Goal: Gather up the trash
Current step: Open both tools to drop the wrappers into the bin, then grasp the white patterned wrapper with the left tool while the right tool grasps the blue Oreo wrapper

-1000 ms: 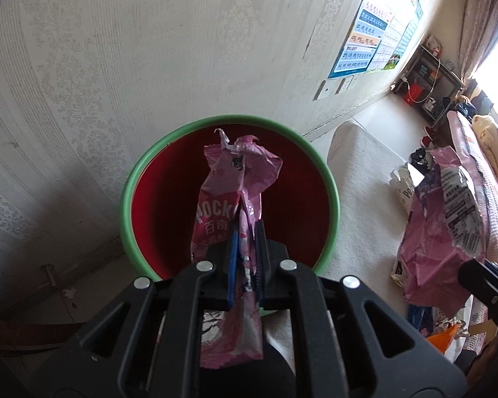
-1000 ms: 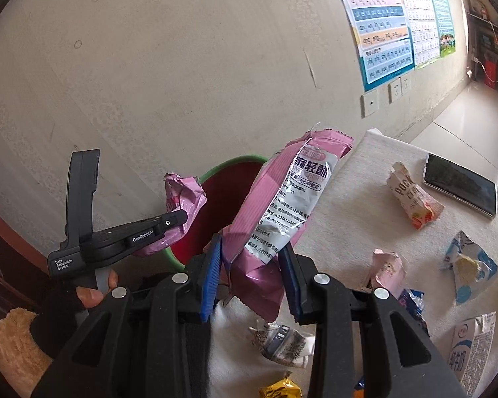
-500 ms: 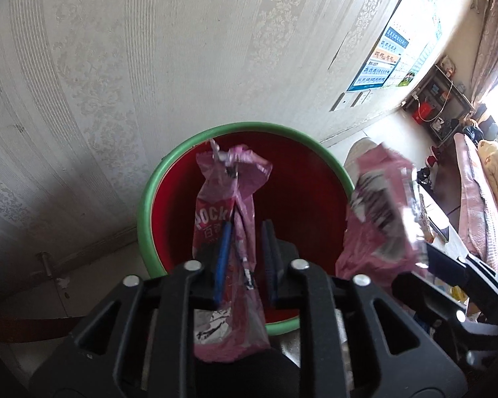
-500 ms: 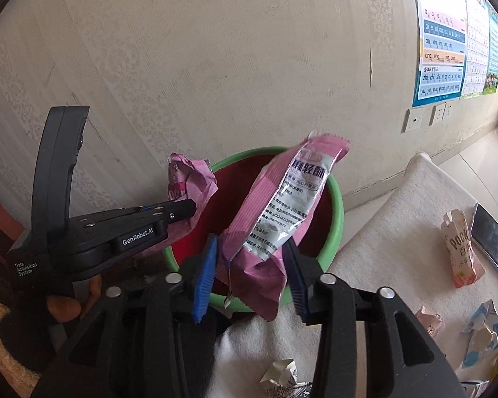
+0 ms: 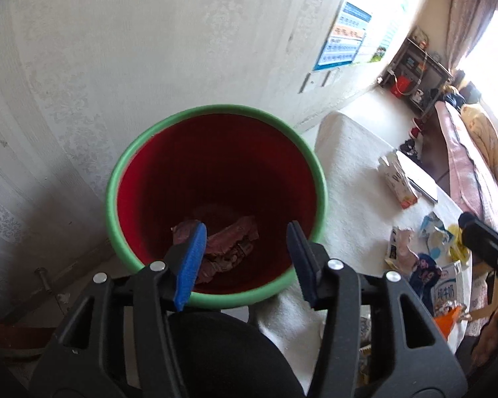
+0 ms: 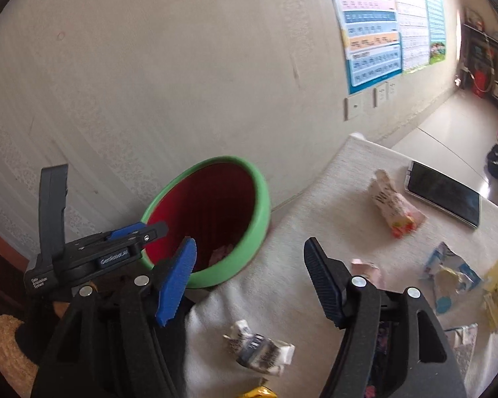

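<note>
Left wrist view shows pink crumpled wrappers [image 5: 225, 245] lying in the red, green-rimmed plastic bucket [image 5: 215, 179] beyond the white-clothed table's [image 6: 315, 205] corner, both the left gripper [image 5: 245, 255] and right gripper [image 6: 249, 278] opening empty, while many scattered packets [image 6: 395, 205] remain uncollected.

Lived-in home room: patterned wallpaper [image 5: 83, 66], learning posters [image 6: 375, 33], cluttered shelf [image 5: 415, 73], bedding [image 5: 481, 139] by bright window.

At the left of the right wrist view, the left gripper [image 6: 156, 229] bears small white lettering, too blurred to read. A milk carton [image 5: 443, 290] at the lower right of the left wrist view shows Chinese characters, "纯牛奶". The wall posters' [image 6: 373, 38] rows of print are illegible.
</note>
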`<act>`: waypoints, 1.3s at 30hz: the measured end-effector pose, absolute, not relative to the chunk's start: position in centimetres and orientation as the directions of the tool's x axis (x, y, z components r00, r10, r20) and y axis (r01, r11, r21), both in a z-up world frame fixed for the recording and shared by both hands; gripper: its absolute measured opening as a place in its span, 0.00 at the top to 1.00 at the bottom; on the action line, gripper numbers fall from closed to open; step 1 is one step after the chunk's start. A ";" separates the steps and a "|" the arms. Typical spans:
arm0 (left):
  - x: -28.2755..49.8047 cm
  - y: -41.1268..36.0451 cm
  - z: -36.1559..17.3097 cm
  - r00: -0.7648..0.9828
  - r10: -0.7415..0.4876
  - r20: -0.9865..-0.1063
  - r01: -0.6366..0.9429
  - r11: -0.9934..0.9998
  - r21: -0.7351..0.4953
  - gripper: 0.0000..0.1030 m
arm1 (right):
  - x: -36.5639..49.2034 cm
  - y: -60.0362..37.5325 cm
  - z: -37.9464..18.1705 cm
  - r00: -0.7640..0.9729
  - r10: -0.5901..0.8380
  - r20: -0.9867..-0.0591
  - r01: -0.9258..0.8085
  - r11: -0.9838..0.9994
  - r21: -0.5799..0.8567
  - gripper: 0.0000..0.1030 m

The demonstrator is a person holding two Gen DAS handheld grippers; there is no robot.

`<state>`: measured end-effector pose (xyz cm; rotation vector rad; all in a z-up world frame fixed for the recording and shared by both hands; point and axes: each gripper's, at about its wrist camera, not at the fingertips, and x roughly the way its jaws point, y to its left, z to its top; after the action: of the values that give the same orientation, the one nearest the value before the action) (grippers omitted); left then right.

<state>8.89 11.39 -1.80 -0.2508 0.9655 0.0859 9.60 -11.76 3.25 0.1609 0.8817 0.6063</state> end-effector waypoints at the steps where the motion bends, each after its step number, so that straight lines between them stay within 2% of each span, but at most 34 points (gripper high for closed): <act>1: 8.8 10.2 -1.8 0.563 -0.054 -0.825 -0.144 0.976 -0.163 0.53 | 9.5 -12.9 3.1 0.497 0.539 -0.680 -0.403 0.837 0.370 0.31; 6: 8.0 4.8 -2.2 0.506 -0.190 -0.841 0.040 0.980 -0.197 0.43 | 8.9 -18.1 2.1 0.538 0.467 -0.702 -0.284 0.884 0.371 0.31; 10: 7.6 1.4 -3.7 0.397 -0.265 -0.879 0.161 0.963 -0.218 0.40 | 8.2 -20.8 0.5 0.519 0.436 -0.735 -0.230 0.900 0.371 0.28; 13: 7.6 -0.4 -4.2 0.322 -0.278 -0.905 0.266 0.944 -0.195 0.31 | 7.5 -22.3 -0.6 0.501 0.435 -0.749 -0.195 0.899 0.392 0.28; 16: 7.7 -1.9 -5.2 0.227 -0.261 -0.938 0.359 0.918 -0.169 0.29 | 6.8 -23.0 -1.5 0.491 0.436 -0.754 -0.170 0.897 0.408 0.28; 20: 7.7 -4.1 -7.1 0.149 -0.157 -0.976 0.475 0.877 -0.069 0.29 | 6.5 -23.1 -2.1 0.476 0.447 -0.757 -0.162 0.891 0.425 0.28; 22: 7.9 -4.6 -8.2 0.127 -0.119 -0.985 0.478 0.877 -0.044 0.30 | 6.4 -22.9 -2.1 0.474 0.450 -0.757 -0.168 0.890 0.424 0.28; 24: 8.1 -5.2 -9.2 0.101 -0.107 -0.989 0.478 0.877 -0.046 0.40 | 6.6 -22.8 -2.2 0.470 0.444 -0.763 -0.169 0.894 0.416 0.28; 27: 8.3 -5.6 -9.7 0.105 -0.089 -0.990 0.467 0.884 -0.030 0.42 | 6.6 -22.7 -2.5 0.459 0.442 -0.771 -0.166 0.895 0.414 0.28; 28: 8.3 -5.6 -9.6 0.111 -0.098 -0.989 0.456 0.889 -0.037 0.44 | 6.7 -22.6 -2.7 0.454 0.442 -0.774 -0.163 0.895 0.415 0.28; 29: 8.5 -5.6 -9.6 0.118 -0.108 -0.987 0.437 0.898 -0.046 0.52 | 6.7 -22.6 -2.8 0.449 0.441 -0.777 -0.161 0.895 0.416 0.28; 30: 8.7 -5.4 -9.5 0.124 -0.120 -0.985 0.412 0.909 -0.059 0.55 | 6.8 -22.5 -3.0 0.443 0.440 -0.781 -0.159 0.896 0.415 0.28; 35: 9.6 -4.6 -9.3 0.156 -0.201 -0.967 0.258 0.953 -0.157 0.60 | 7.9 -21.4 -3.6 0.402 0.416 -0.816 -0.179 0.910 0.375 0.28; 39: 10.4 -3.9 -8.9 0.187 -0.237 -0.953 0.192 0.961 -0.201 0.63 | 9.4 -20.5 -5.0 0.337 0.403 -0.851 -0.179 0.915 0.362 0.28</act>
<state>10.37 -3.92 -8.93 -0.0390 1.3489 -0.3022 9.44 -20.46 -4.95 0.2185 1.1690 0.3833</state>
